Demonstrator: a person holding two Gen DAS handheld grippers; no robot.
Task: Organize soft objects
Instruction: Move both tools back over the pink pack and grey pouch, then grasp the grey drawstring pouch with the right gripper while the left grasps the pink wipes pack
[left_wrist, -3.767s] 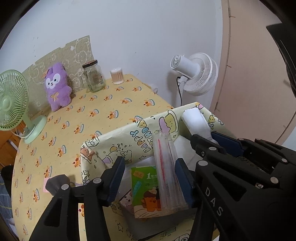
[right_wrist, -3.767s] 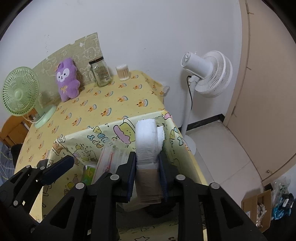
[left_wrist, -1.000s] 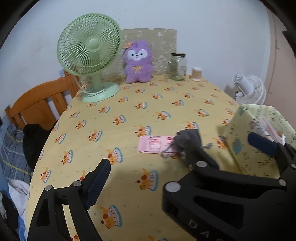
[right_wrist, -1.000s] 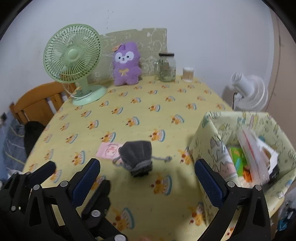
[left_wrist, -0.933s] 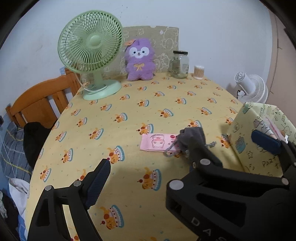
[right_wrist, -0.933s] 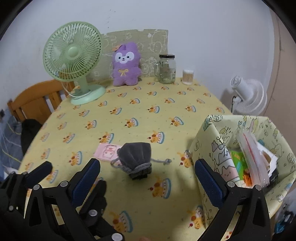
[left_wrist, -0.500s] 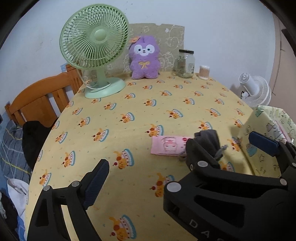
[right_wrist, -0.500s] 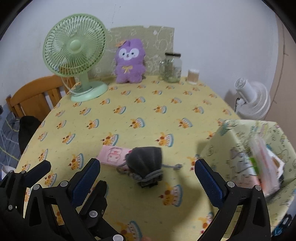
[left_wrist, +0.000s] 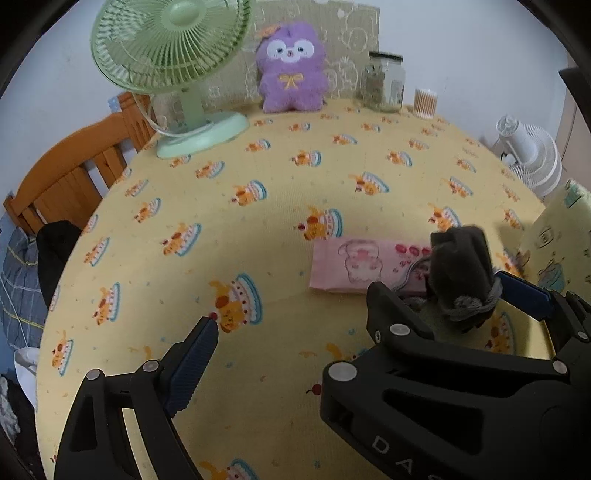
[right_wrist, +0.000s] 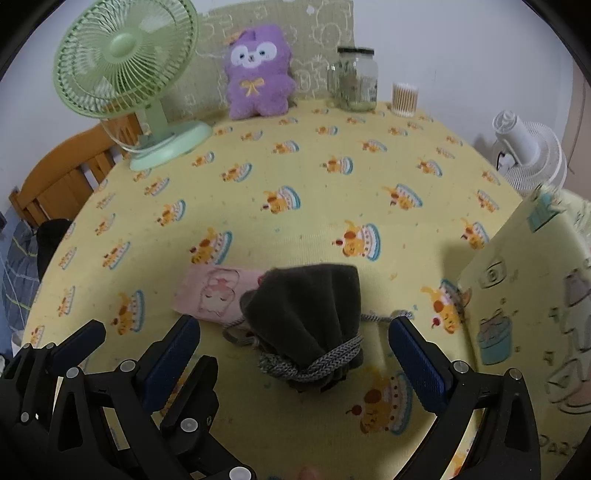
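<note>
Two tongs wide and empty, right tongs (right_wrist: 293, 354) straddling the pouch (right_wrist: 306, 317): approach step; next, lower and pinch.

"DA", cut off by frame edge, moulded on black gripper body (left_wrist: 424, 406), below the jaws. Partial "DAZ"-like print on storage-bag wall (right_wrist: 524, 295), right of jaws; unclear.

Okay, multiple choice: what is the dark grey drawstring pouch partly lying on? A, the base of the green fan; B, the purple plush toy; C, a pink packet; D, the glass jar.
C: the dark grey drawstring pouch overlaps the near end of the flat pink packet on the yellow tablecloth, far from the things along the wall.
</note>
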